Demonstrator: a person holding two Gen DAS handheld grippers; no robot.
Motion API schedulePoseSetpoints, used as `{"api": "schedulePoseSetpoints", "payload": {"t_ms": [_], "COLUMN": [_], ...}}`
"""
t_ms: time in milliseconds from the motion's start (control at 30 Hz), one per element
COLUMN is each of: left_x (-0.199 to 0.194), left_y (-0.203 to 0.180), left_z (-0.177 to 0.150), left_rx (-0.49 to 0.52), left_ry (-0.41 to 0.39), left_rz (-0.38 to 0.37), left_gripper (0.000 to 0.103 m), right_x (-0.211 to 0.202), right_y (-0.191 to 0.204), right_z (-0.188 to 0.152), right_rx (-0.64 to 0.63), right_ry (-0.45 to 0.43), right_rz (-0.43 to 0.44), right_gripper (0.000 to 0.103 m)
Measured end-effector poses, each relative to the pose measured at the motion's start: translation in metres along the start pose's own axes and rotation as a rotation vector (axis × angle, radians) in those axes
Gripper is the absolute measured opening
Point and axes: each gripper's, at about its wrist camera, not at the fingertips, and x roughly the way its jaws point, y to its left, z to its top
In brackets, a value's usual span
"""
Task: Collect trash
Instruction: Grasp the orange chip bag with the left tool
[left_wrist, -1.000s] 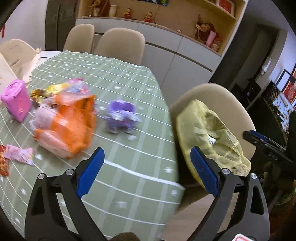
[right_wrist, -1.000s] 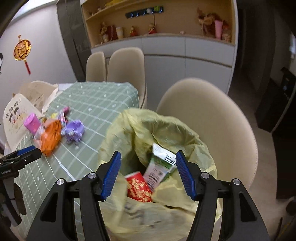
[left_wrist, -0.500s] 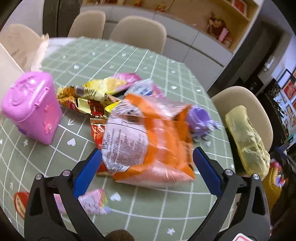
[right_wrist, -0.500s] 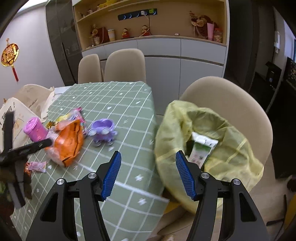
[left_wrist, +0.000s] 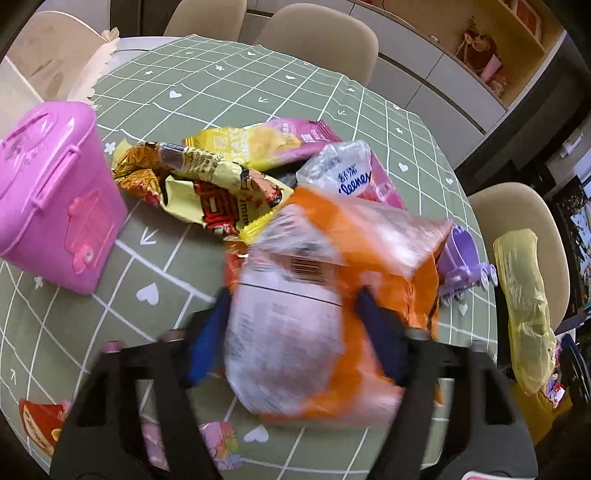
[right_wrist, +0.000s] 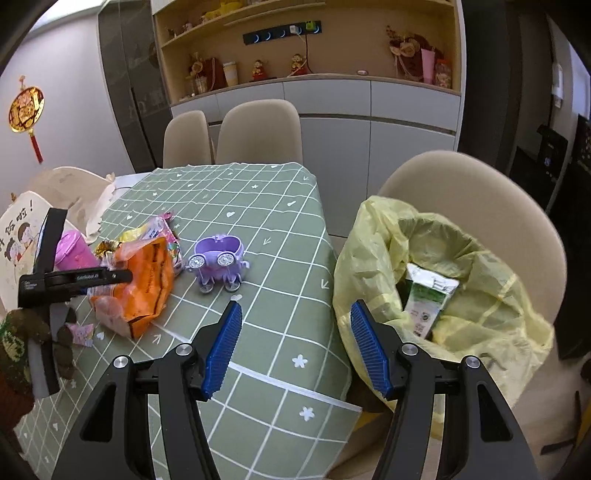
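Two blue pads of the left gripper (left_wrist: 291, 332), just closing, are seen pressed on the orange snack bag (left_wrist: 332, 295) on the green tablecloth (right_wrist: 266, 206), w/ the right gripper (right_wrist: 295, 347) held wide open & empty beside the yellow trash bag (right_wrist: 480, 288).

- Tablecloth (right_wrist: 258, 206): sage green, white grid, little hearts and stars.
- Snack bag (left_wrist: 332, 314): bright orange with a clear panel.
- Toy carriage (right_wrist: 218, 264): lilac.
- Toy suitcase (left_wrist: 48, 192): hot pink.
- Trash bag (right_wrist: 480, 295): pale yellow.
- Gripper pads (right_wrist: 221, 350): blue.
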Motion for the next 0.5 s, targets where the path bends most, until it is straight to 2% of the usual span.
{"api": "schedulePoseSetpoints", "payload": {"t_ms": [33,133,300,433,500], "left_x": [-0.006,-0.027,-0.065,-0.083,-0.089], "left_y": [-0.001,0.003,0.027,0.060,0.074], "left_z": [-0.001,-0.004,-0.012,-0.015,-0.014], "left_rx": [0.022,0.075,0.141,0.193,0.229], "left_ry": [-0.005,-0.004,-0.022,-0.004,0.001], "left_rz": [0.012,0.011,-0.039,-0.127,-0.153], "left_gripper": [0.037,0.013,0.006,0.005,0.005], "right_x": [0.003,0.013,0.026,0.034,0.039], "right_y": [0.001,0.015,0.067,0.115,0.139], "right_z": [-0.001,-0.006,-0.013,-0.016,-0.014], "right_rx": [0.019,0.048,0.045,0.041,0.037], "right_ry": [0.008,0.047,0.060,0.046,0.048], "right_rz": [0.018,0.066,0.097,0.046,0.049], "right_gripper": [0.058,0.058,0.058,0.058,0.058]}}
